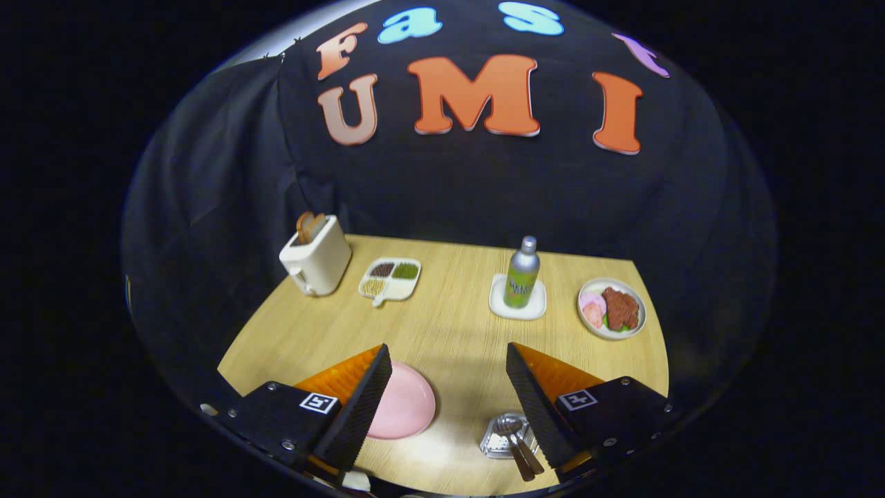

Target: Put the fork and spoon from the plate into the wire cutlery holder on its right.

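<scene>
My gripper [448, 363] hangs open above the near part of the wooden table, with nothing between its fingers. A pink plate [406, 407] lies just inside the left finger, partly hidden by it; its visible surface is bare. By the right finger stands the wire cutlery holder [503, 434], seen from above, partly covered by that finger. Two utensil handles [525, 456] stick out of the holder toward me; which is the fork and which the spoon I cannot tell.
Beyond the fingers, at the back of the table [456, 325]: a cream toaster [317, 261] with toast at the far left, a divided dish [389, 279] of grains, a metal bottle [522, 277] on a white coaster [517, 299], and a plate of food [612, 308] at the far right.
</scene>
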The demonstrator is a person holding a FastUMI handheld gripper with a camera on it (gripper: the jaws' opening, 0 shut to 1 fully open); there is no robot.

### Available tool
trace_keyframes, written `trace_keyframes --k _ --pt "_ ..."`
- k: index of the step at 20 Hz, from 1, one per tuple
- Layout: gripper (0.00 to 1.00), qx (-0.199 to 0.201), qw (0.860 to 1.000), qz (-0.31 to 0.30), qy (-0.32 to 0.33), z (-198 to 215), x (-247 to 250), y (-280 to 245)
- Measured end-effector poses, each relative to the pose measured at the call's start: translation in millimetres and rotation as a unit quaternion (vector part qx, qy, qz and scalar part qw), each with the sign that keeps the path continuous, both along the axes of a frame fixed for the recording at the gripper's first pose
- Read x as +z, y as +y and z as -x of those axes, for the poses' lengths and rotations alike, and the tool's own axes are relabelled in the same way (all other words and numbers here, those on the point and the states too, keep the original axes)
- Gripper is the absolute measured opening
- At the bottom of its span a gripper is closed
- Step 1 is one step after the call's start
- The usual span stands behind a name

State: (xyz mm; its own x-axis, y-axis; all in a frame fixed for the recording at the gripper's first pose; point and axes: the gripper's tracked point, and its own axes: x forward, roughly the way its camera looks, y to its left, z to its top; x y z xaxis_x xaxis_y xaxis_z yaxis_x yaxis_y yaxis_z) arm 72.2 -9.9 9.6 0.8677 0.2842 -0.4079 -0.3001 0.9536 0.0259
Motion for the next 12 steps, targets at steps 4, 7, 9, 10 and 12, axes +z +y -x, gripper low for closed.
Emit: trace_keyframes --k 4,7,9,10,12 --pt "0.99 -0.032 0.993 -0.050 -0.106 -4.2 63.7 -2.4" --pt "0.99 -0.050 0.985 -0.055 -0.155 -0.6 83.6 -9.3" --pt "0.99 -0.052 0.983 -0.052 -0.166 3.8 85.6 -12.0" --pt "0.99 -0.055 0.982 -0.048 -0.173 5.3 87.1 -14.3" --pt "0.99 -0.058 0.980 -0.040 -0.185 8.8 91.2 -15.0"
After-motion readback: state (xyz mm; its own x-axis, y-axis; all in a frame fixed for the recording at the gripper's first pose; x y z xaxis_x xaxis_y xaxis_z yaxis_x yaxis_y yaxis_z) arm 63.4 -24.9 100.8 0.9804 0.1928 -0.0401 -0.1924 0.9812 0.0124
